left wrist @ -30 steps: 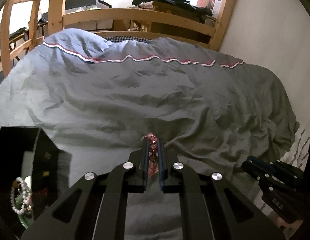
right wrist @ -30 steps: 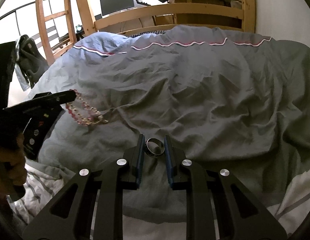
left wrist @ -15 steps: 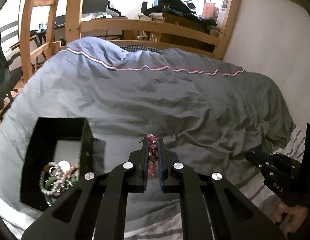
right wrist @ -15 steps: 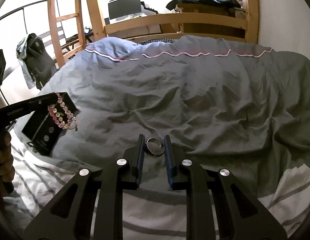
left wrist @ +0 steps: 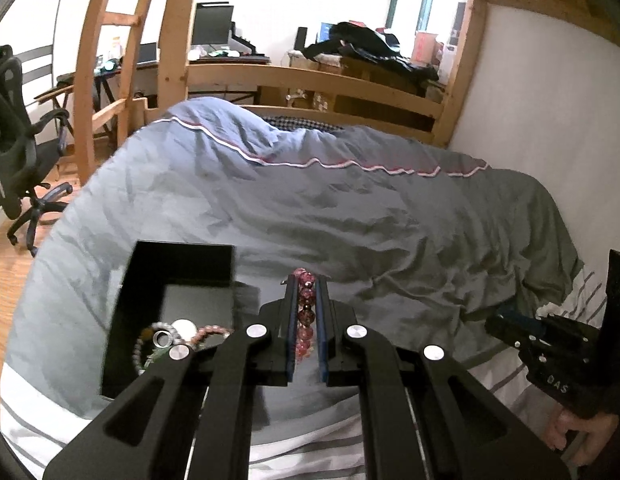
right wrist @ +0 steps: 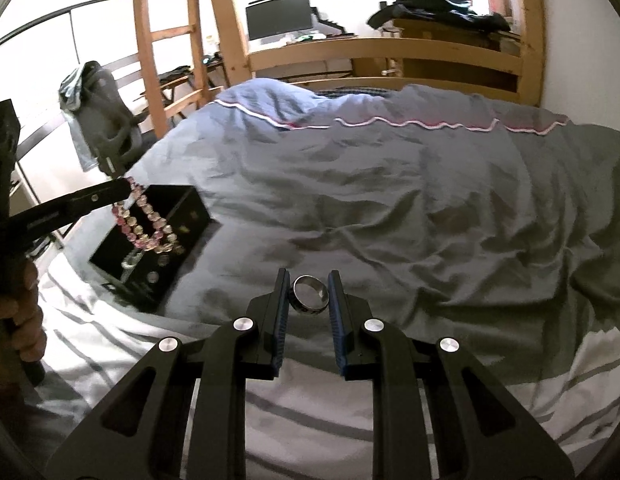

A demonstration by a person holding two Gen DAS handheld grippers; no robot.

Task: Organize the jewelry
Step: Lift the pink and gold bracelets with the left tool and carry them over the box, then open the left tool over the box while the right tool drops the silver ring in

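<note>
With my left tongs [left wrist: 305, 320] clenched on the pink bead bracelet [left wrist: 305, 316] and my right tongs [right wrist: 308, 294] gripping the silver ring [right wrist: 310, 294], I'd carry each squarely over the black jewelry box [left wrist: 177, 280] — just left of both — before letting go, bracelet first.

An open black rectangular jewelry box [left wrist: 177, 264] lay on the rumpled grey duvet [left wrist: 350, 216], left of the left claw [left wrist: 305, 280], beaded bracelets [left wrist: 165, 340] inside it; the right claw [right wrist: 308, 278] was further right.
</note>
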